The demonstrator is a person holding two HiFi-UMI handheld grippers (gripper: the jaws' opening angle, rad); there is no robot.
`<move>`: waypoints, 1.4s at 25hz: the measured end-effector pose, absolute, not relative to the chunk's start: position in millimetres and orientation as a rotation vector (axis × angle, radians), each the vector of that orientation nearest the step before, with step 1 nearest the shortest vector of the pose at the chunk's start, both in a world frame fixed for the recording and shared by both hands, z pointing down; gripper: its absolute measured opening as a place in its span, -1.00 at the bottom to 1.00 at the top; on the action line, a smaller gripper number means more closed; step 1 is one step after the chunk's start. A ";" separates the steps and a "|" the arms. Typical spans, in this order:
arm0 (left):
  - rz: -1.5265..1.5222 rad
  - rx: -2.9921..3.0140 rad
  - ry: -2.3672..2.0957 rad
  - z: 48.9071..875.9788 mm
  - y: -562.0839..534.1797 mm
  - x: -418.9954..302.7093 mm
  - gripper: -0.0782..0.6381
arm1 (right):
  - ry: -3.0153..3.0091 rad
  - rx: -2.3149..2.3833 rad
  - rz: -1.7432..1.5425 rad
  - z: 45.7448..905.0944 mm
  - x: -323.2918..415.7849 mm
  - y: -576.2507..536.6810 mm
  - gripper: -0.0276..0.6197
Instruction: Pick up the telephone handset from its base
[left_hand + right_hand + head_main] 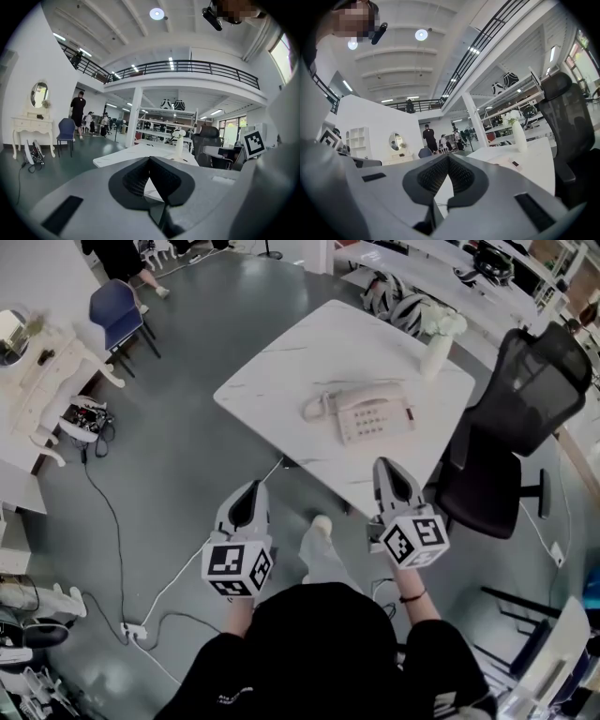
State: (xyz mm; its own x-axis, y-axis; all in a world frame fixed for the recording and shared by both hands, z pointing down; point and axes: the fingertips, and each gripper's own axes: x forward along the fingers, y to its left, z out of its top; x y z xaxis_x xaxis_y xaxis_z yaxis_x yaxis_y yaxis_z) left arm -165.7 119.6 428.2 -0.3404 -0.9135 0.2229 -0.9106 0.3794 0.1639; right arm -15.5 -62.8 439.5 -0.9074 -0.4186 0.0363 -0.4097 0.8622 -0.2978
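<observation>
A cream telephone base [375,414] with a keypad lies on the white table [272,381]. Its handset [319,407] rests along the base's left side. Both grippers hover off the table's near edge, over the floor, pointing towards the table. My left gripper [255,487] is shut with nothing in it, down and left of the phone. My right gripper [383,466] is also shut and empty, just short of the edge below the base. The left gripper view shows its jaws [150,158] meeting at the tip, and the right gripper view shows the same [448,155].
A white vase [437,351] with flowers stands at the table's far right. A black office chair [525,418] is right of the table. A blue chair [114,313] and a white dressing table [42,381] stand far left. Cables [103,512] and a power strip [136,631] lie on the floor.
</observation>
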 end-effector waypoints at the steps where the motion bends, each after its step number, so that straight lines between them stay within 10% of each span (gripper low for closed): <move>1: -0.013 1.616 -2.358 429.4 113.9 -170.9 -0.78 | 3.005 -0.671 -0.474 440.8 -20.6 -67.0 -0.94; 35: 0.080 1.901 -2.048 453.7 -117.6 -263.8 -0.78 | 2.944 -1.055 -0.567 472.7 -87.6 -231.8 -0.94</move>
State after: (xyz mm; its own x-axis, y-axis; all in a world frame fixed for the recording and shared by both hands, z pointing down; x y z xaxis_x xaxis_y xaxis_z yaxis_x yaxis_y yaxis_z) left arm -263.8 -117.6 453.7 -0.0431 -0.9571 0.2866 -0.9765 0.1009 0.1903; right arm -87.6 -231.8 472.7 -0.7792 -0.6079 0.1526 -0.6211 0.7162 -0.3181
